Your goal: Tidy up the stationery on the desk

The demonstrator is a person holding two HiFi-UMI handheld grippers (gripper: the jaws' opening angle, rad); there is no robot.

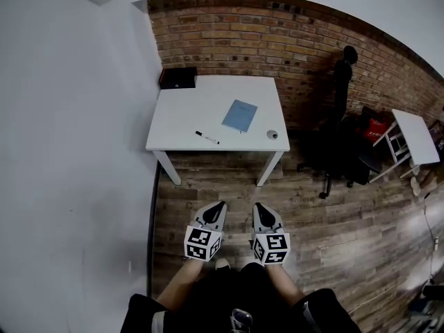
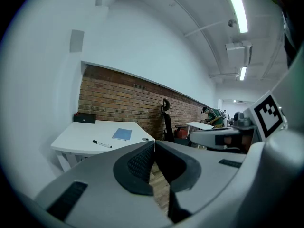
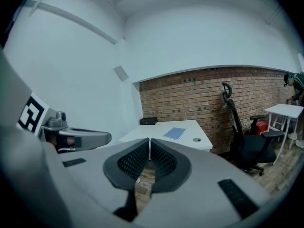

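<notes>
A white desk (image 1: 187, 116) stands against the brick wall. On it lie a blue notebook (image 1: 239, 115), a black-and-white marker pen (image 1: 207, 138), a small round grey object (image 1: 272, 134) near the front right corner and a black box (image 1: 177, 78) at the back left corner. My left gripper (image 1: 220, 205) and right gripper (image 1: 259, 207) hover side by side over the wooden floor, well short of the desk. Both are shut with nothing between the jaws. The same notebook (image 2: 122, 134) and pen (image 2: 101, 144) show in the left gripper view, the notebook (image 3: 175, 133) in the right gripper view.
A black office chair (image 1: 343, 144) stands right of the desk by the brick wall. Farther right is a second white table (image 1: 415, 136) with a red item (image 1: 376, 127) beside it. A white wall (image 1: 69, 151) runs along the left. A person (image 2: 214, 117) stands far off.
</notes>
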